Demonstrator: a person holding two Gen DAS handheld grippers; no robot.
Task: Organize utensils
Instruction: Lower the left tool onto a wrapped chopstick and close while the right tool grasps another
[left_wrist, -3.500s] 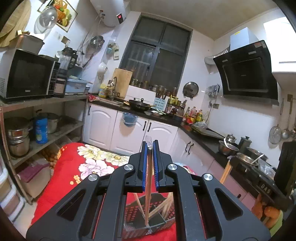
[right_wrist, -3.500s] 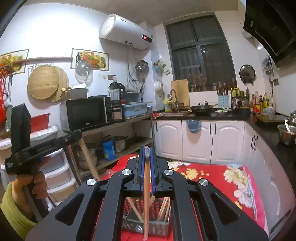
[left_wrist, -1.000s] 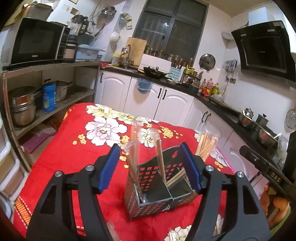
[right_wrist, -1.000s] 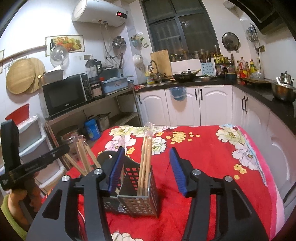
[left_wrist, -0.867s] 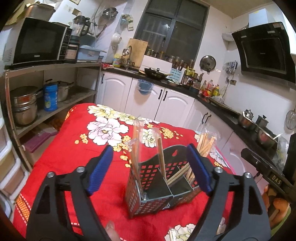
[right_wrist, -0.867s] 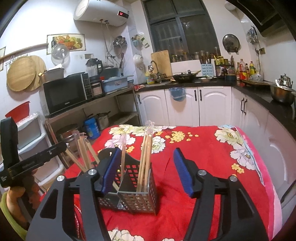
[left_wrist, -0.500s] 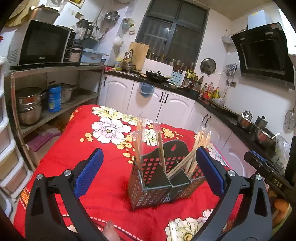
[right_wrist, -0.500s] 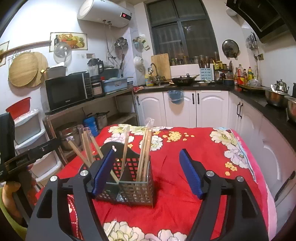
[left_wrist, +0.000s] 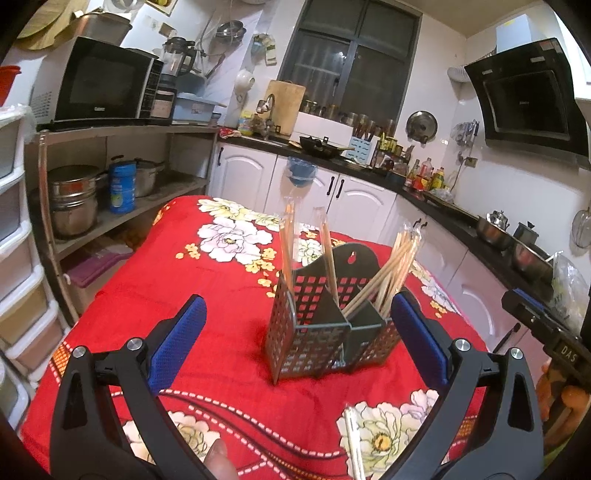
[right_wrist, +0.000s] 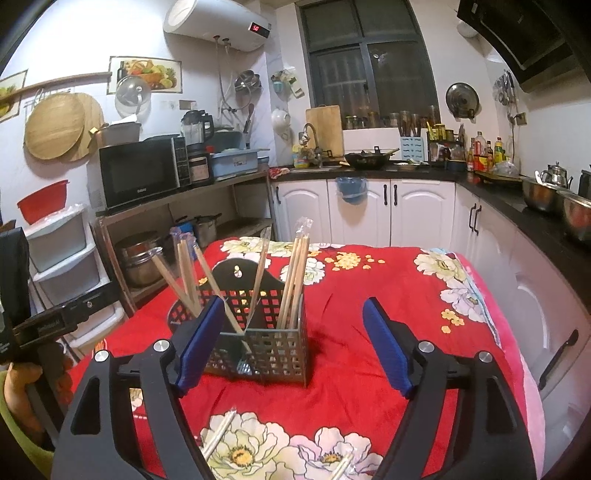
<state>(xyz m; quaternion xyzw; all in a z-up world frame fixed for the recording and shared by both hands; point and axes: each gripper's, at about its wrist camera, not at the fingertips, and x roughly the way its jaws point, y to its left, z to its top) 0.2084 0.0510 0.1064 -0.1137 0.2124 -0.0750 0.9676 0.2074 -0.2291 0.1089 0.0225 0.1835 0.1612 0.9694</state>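
Note:
A dark perforated utensil caddy (left_wrist: 328, 332) stands on the red floral table cloth (left_wrist: 221, 295); it also shows in the right wrist view (right_wrist: 266, 332). Wrapped wooden chopsticks (left_wrist: 391, 266) stand in its compartments, also seen from the right (right_wrist: 293, 273). My left gripper (left_wrist: 295, 332) is open wide and empty, pulled back from the caddy. My right gripper (right_wrist: 293, 339) is open wide and empty, also back from it. More wrapped chopsticks lie flat on the cloth near me (left_wrist: 352, 439) (right_wrist: 218, 435).
White cabinets and a dark counter (right_wrist: 406, 173) with pots run along the back and right. A shelf with a microwave (left_wrist: 107, 85) and pots stands at the left. The other hand-held gripper shows at each view's edge (right_wrist: 55, 321).
Both grippers let go of their chopsticks into the caddy, opened wide and drew back and up from it.

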